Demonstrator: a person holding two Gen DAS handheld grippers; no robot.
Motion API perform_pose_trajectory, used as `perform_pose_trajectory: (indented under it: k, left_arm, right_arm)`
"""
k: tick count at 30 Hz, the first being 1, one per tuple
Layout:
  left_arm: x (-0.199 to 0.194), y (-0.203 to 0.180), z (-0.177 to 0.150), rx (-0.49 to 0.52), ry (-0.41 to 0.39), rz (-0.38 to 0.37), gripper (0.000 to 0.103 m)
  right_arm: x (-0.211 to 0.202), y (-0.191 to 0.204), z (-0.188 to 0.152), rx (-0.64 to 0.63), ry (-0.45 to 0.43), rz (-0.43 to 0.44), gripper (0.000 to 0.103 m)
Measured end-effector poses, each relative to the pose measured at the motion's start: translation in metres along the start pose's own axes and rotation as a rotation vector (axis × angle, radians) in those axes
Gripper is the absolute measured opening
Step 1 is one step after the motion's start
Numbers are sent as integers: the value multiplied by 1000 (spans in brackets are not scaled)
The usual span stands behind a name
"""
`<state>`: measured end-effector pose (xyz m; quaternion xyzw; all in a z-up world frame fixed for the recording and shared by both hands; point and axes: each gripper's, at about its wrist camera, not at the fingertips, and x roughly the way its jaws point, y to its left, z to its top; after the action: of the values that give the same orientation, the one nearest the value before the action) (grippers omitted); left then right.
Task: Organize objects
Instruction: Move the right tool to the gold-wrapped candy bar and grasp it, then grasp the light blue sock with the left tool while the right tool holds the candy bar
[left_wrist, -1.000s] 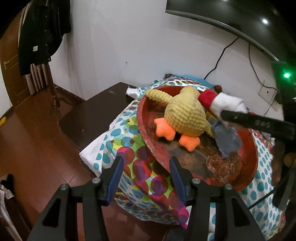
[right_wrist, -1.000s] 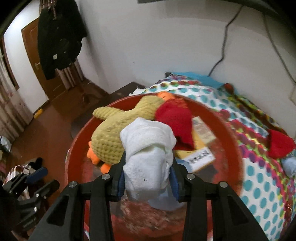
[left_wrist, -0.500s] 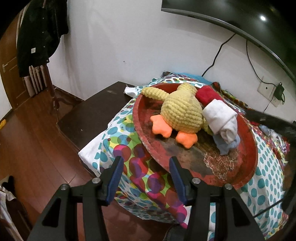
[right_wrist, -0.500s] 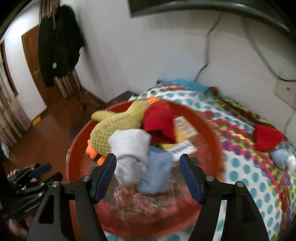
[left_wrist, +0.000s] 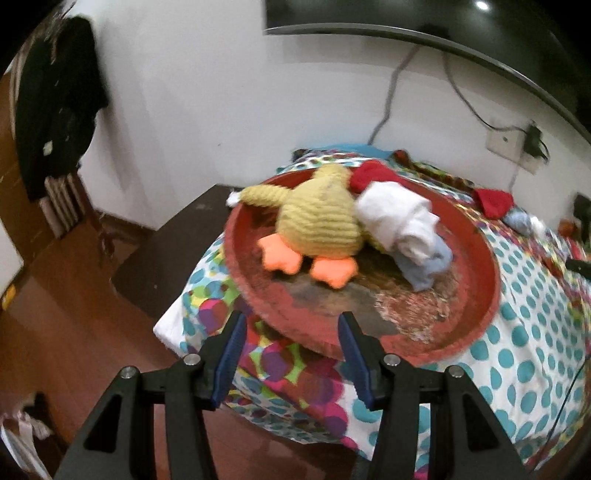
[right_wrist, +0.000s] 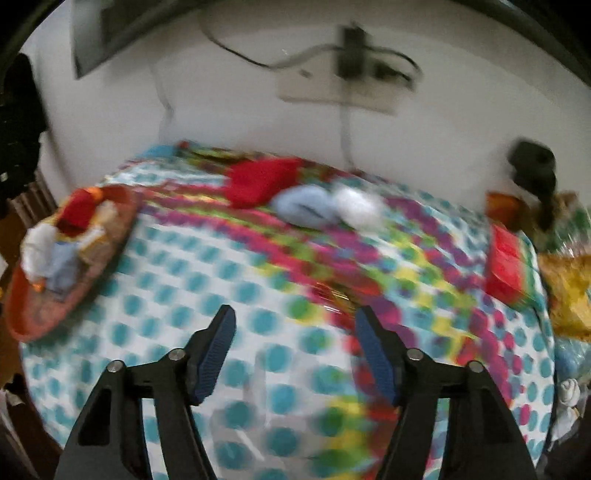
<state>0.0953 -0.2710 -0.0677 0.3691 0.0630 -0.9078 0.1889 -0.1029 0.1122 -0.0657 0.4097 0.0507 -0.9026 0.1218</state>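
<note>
A round red tray (left_wrist: 491, 295) sits at the left end of the spotted tablecloth (right_wrist: 229, 280). It holds a yellow plush duck (left_wrist: 321, 221), a rolled white sock (left_wrist: 399, 221), a pale blue sock (left_wrist: 424, 269) and a red sock (left_wrist: 369, 175). My left gripper (left_wrist: 291, 325) hovers open just short of the tray's near rim, with nothing in it. My right gripper (right_wrist: 295, 325) is over the middle of the table, its jaws closing with nothing between them. Beyond it lie a red sock (right_wrist: 258, 181), a blue sock (right_wrist: 306, 206) and a white sock (right_wrist: 358, 208). The right wrist view is blurred.
A red box (right_wrist: 506, 266) and yellow bags (right_wrist: 569, 291) crowd the table's right end. The wall with a socket and cables (right_wrist: 347, 85) runs close behind. A dark low cabinet (left_wrist: 173, 240) and wooden floor lie left of the table.
My right gripper let go of the rolled white sock in the tray, opened, and swung right across the table. The left gripper shifted a little.
</note>
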Motion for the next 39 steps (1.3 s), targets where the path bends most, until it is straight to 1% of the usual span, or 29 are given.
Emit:
perform_pose_trajectory:
  k: [2,3,5,6,9,11,14,15,18,19,20,21,22,24,26,28,30,31,33,35,39]
  left_arm:
    - [-1,-10,0,30,1,-33,53]
    - [-3,-16,-1,42,-2,-49,53]
    - [-4,-30,-1,78,5,-81,53]
    - [-5,-37,-1,99,6,-91,53]
    - [-8,-65,1,191,15,-125,53]
    - [-11,-85,6,246,10,-153,53]
    - [-11,-113,17,293,6,-217,53]
    - [-9,-121,20,303,4,-233,53]
    - [0,-145,34,325,22,-266,53]
    - [4,-157,42,331,20,-282,53]
    - [7,-166,46,339,21,-295,53]
    - [12,-179,53,355,22,-315,53]
    - [16,-189,58,366,22,-321,53]
    - [25,-215,68,394,17,-340,53]
    - [38,-243,79,408,37,-380,53]
    - [52,-271,89,419,52,-434,53]
    - [67,-300,98,434,67,-470,53]
    - [76,-316,102,457,76,-499,53]
    - [92,-344,111,488,80,-509,53]
    - [109,-373,119,533,105,-537,53]
    - [141,-414,133,576,136,-527,53]
  right_arm:
    - [7,-18,-5,15,13,5,57]
    - [16,-27,-7,0,21,-9,56]
    - [21,-28,-6,-15,27,-12,55]
    - [31,-30,-5,-41,40,-16,55]
    - [43,-27,-1,-62,50,5,51]
    - [49,-26,2,-64,51,25,48]
    - [58,-25,5,-64,64,49,40]
    - [64,-24,5,-64,70,63,37]
    - [65,-23,5,-66,60,84,34]
    - [65,-23,5,-69,54,76,29]
    - [64,-23,4,-70,54,83,29]
    - [63,-23,4,-73,53,95,22]
    - [63,-23,3,-76,52,96,21]
    - [59,-25,-1,-76,51,98,20]
    - [55,-30,-5,-61,53,114,20]
    - [53,-33,-7,-57,53,117,20]
    - [47,-41,-13,-47,53,119,20]
    - [46,-43,-15,-42,54,126,20]
    - [45,-46,-15,-31,54,138,20]
    - [46,-46,-15,-32,54,137,21]
    - [46,-47,-15,-36,55,137,22]
